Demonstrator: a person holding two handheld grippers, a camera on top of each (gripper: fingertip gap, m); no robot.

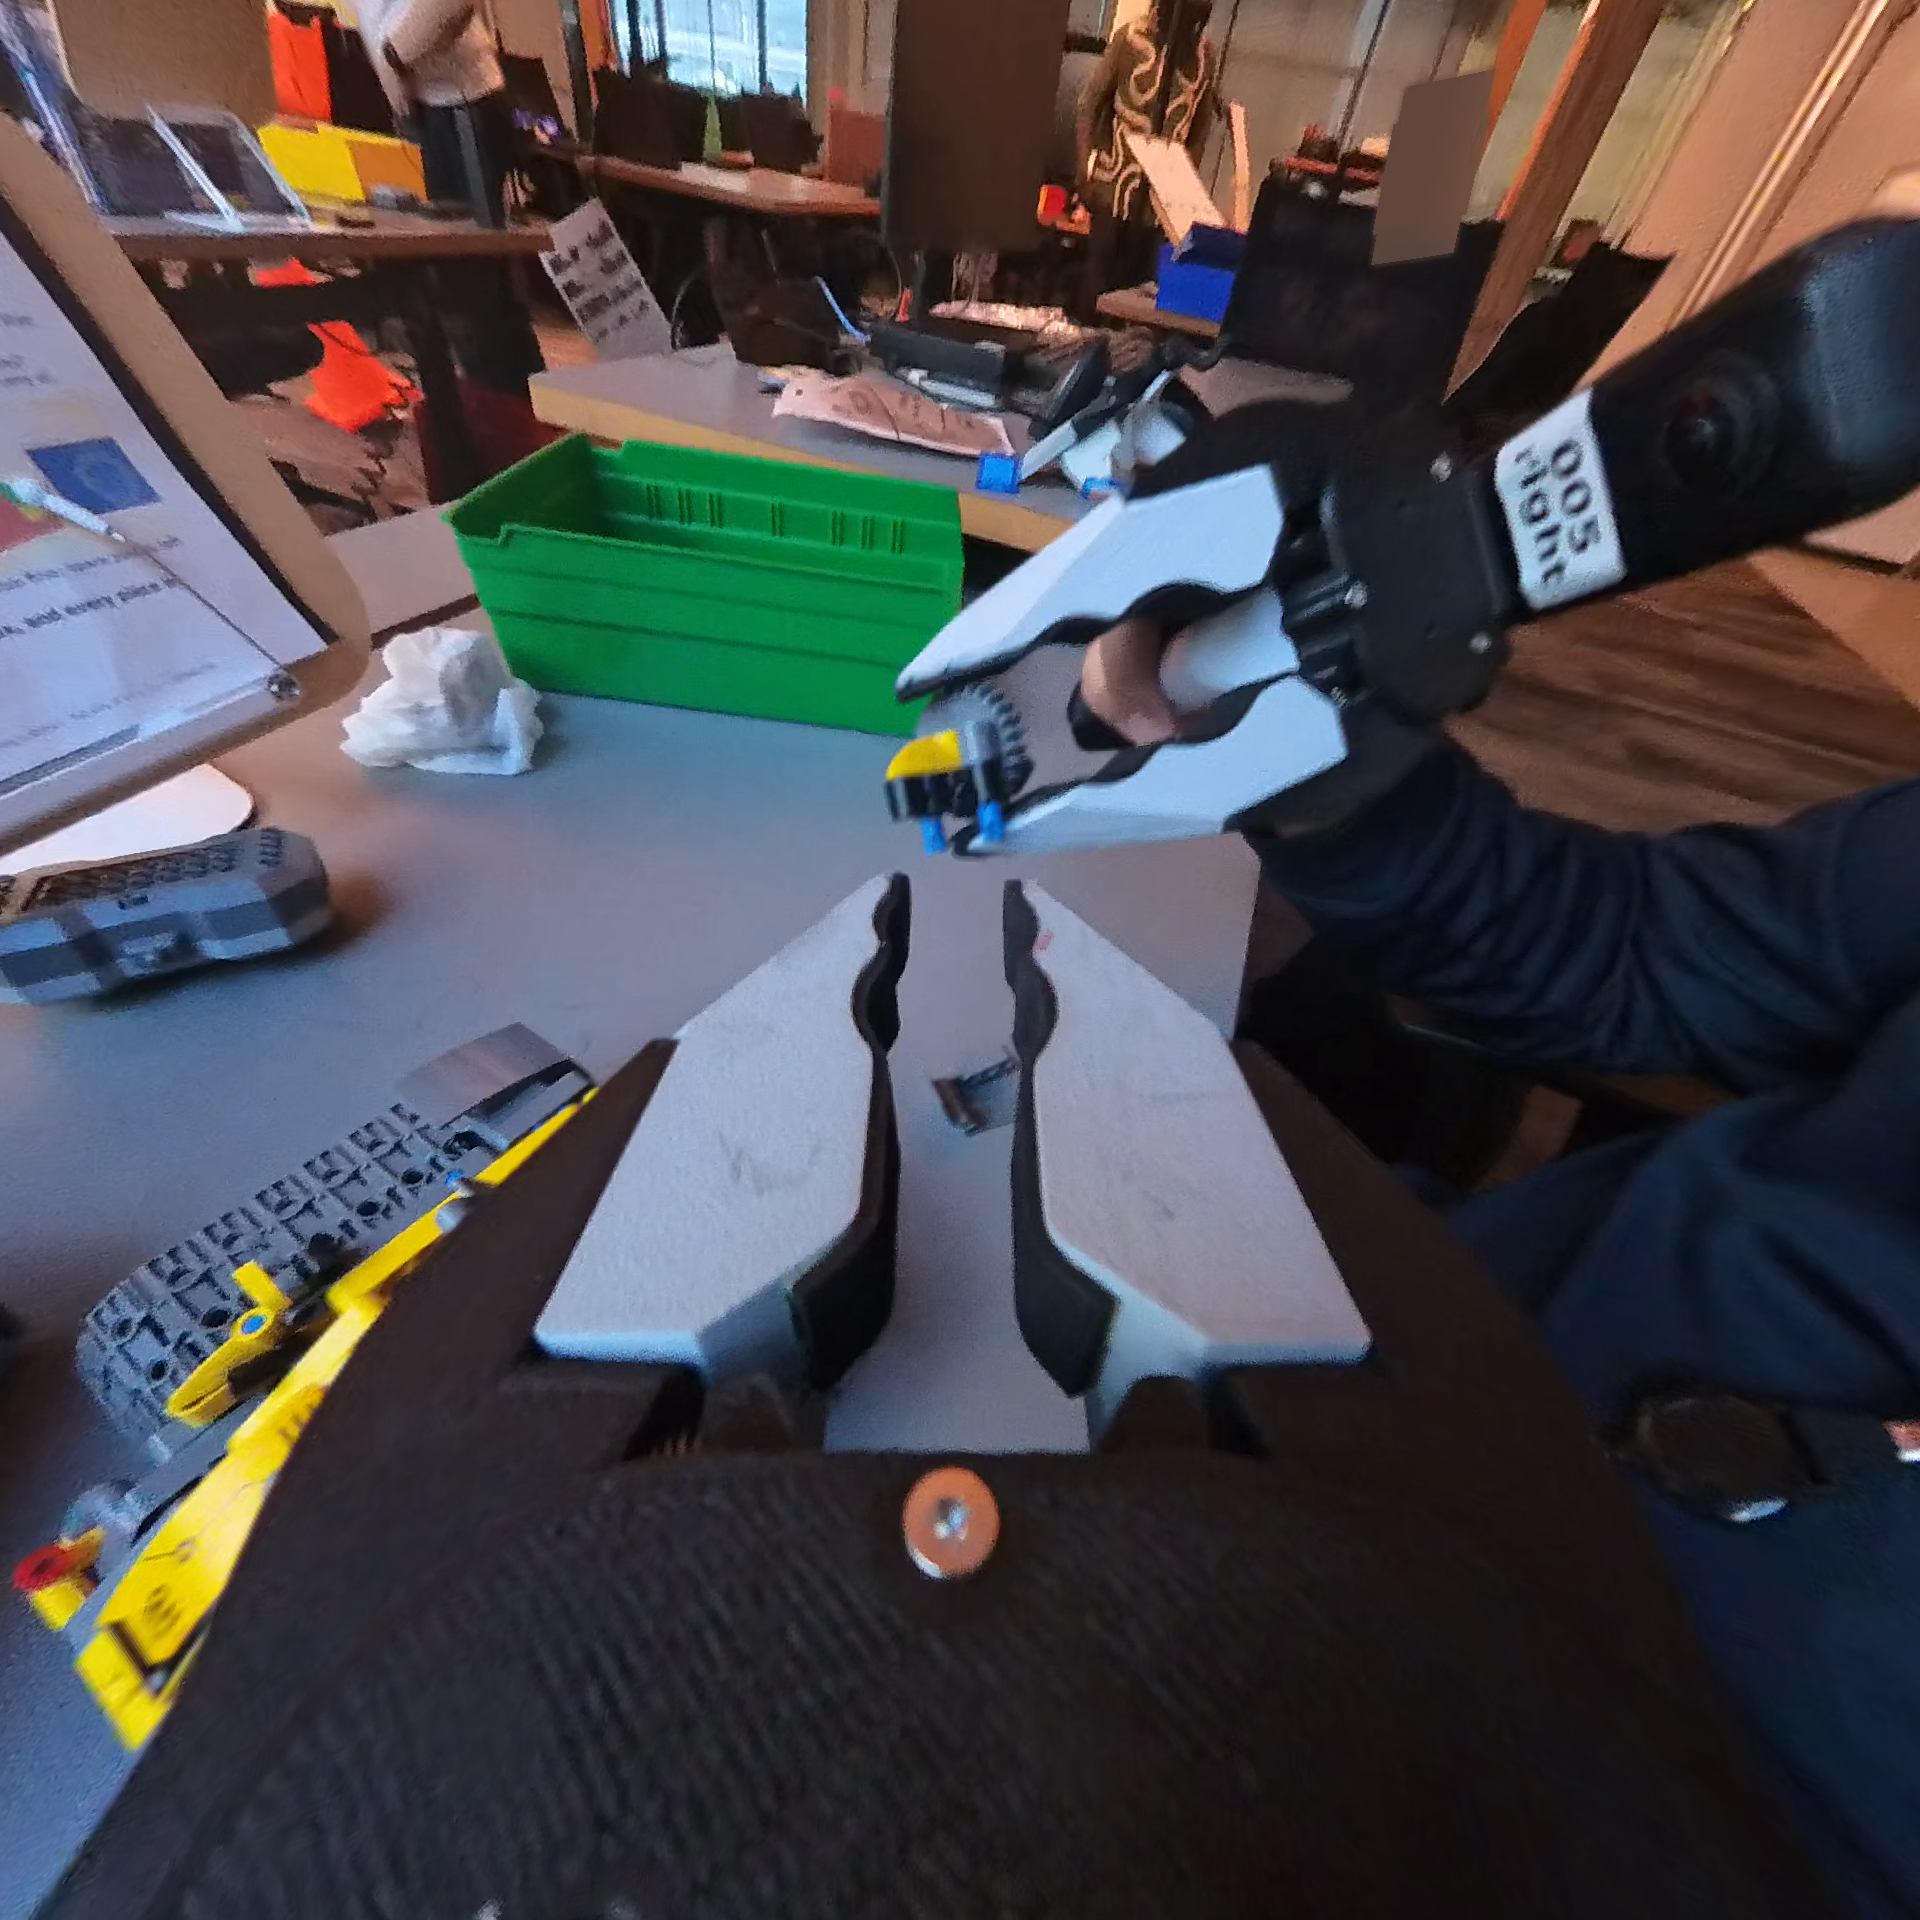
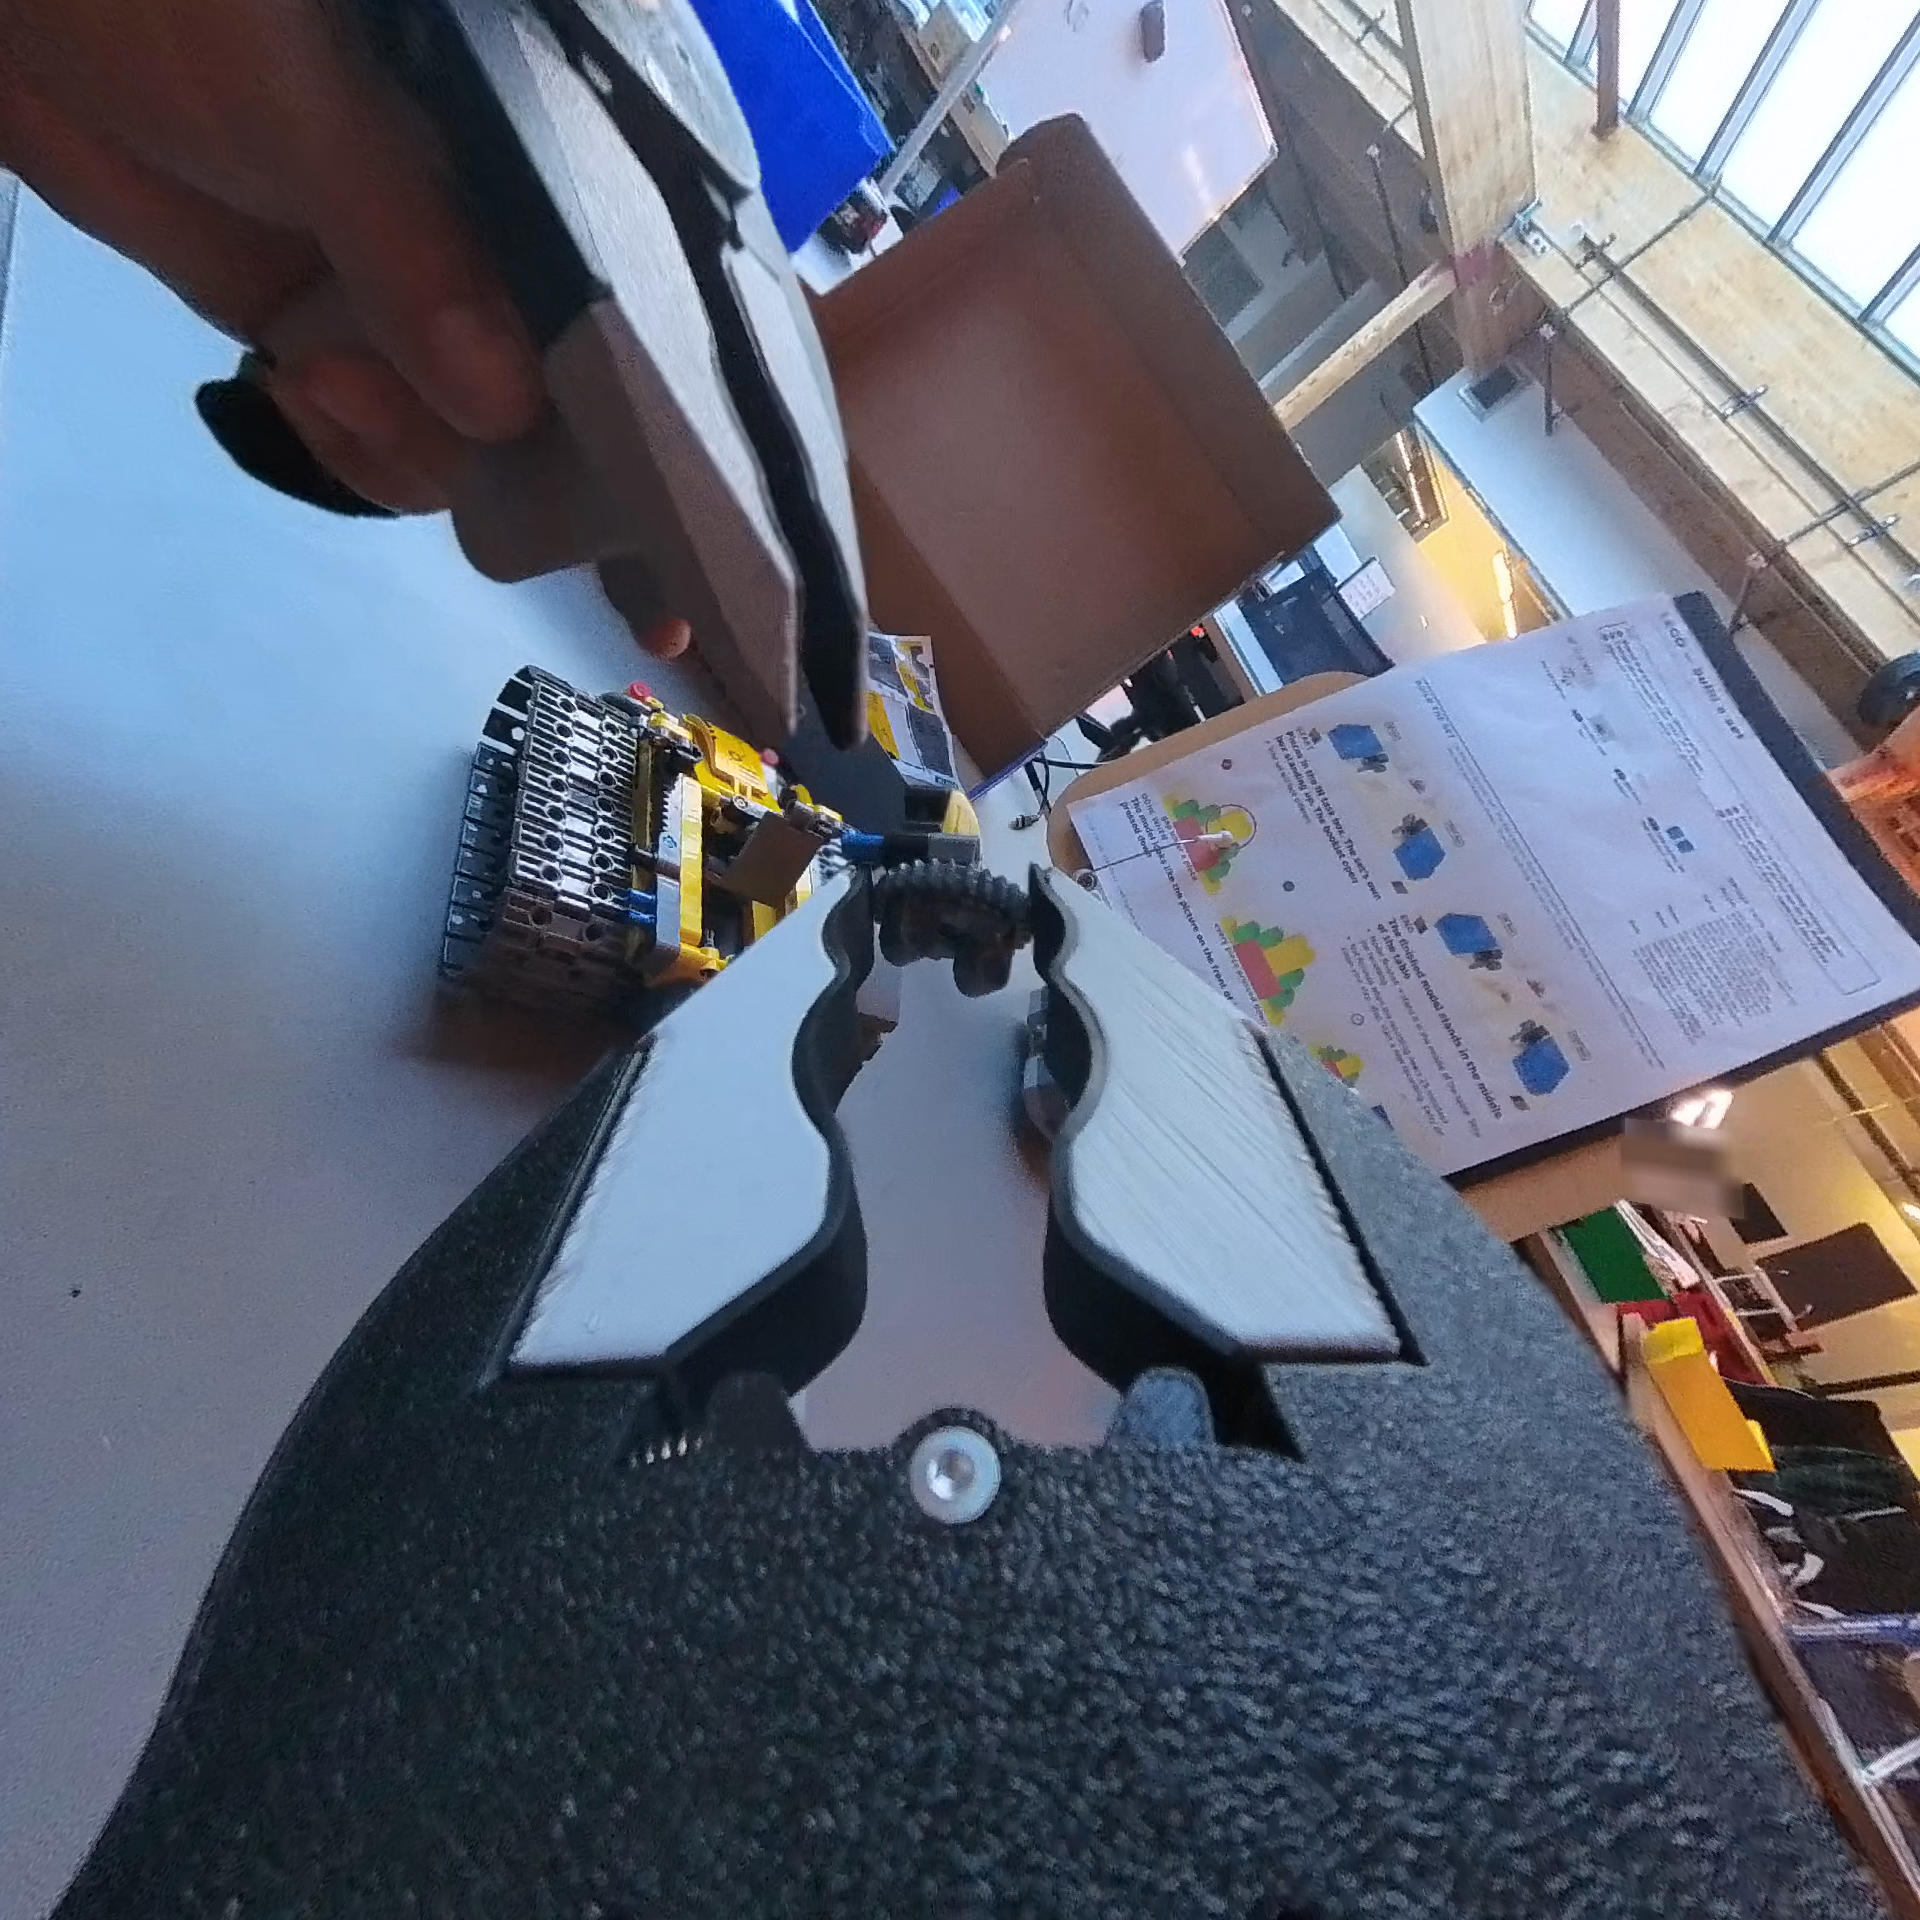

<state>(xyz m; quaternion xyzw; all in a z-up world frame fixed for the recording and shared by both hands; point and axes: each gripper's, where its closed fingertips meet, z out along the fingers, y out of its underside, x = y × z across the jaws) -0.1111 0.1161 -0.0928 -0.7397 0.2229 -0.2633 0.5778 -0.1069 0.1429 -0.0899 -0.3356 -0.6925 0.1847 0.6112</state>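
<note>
My right gripper (image 2: 951, 883) is shut on a small toy-brick assembly (image 2: 948, 923): a dark gear with black, yellow and blue parts. In the left wrist view this gripper (image 1: 940, 764) holds the assembly (image 1: 961, 769) in the air above the grey table (image 1: 623, 883), just beyond my left gripper's tips. My left gripper (image 1: 953, 894) is open by a narrow gap and empty. It also shows in the right wrist view (image 2: 821, 727), held by a hand. A small grey piece (image 1: 977, 1101) lies on the table below its fingers. A yellow and grey tracked model (image 1: 260, 1351) (image 2: 613, 831) stands to the left.
A green bin (image 1: 717, 582) stands at the back of the table, with a crumpled white tissue (image 1: 447, 707) beside it. A grey block (image 1: 156, 914) lies at the left under a tilted board with a printed sheet (image 1: 125, 520) (image 2: 1507, 883). A brown box (image 2: 1039, 436) stands behind. Only a small space, under 4 cm, lies between the two pairs of fingers.
</note>
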